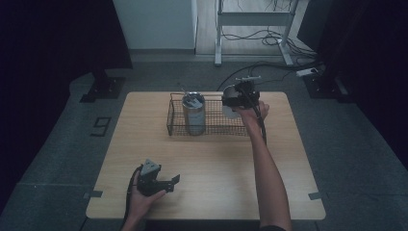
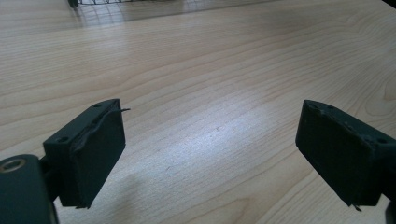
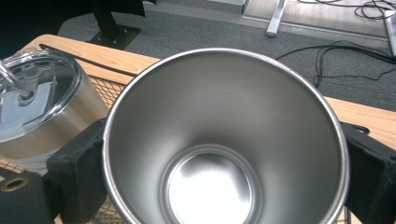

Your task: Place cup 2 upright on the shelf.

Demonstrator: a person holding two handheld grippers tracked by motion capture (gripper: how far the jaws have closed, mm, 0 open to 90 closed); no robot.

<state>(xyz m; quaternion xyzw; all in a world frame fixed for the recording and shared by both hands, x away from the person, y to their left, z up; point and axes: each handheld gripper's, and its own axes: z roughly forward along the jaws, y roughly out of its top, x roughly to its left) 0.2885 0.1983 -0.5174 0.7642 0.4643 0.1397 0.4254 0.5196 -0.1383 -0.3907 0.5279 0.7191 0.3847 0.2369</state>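
Note:
My right gripper [image 1: 231,102] is shut on an open steel cup [image 1: 228,109], held over the right end of a black wire basket [image 1: 175,120] at the far side of the table. In the right gripper view the cup [image 3: 224,140] faces me mouth-first, empty, with a black jaw pressed on each side of it. A lidded steel tumbler [image 1: 194,114] with a straw stands upright in the basket's left part, and its clear lid [image 3: 32,98] is just left of the cup. My left gripper [image 1: 171,184] rests low at the near left, open, with bare wood between its pads [image 2: 93,154].
The wooden table [image 1: 216,163] spreads between the basket and the near edge. The basket's near rim [image 2: 140,2] lies far ahead of the left gripper. Cables [image 1: 269,38] and a desk frame [image 1: 219,33] are on the floor beyond the table.

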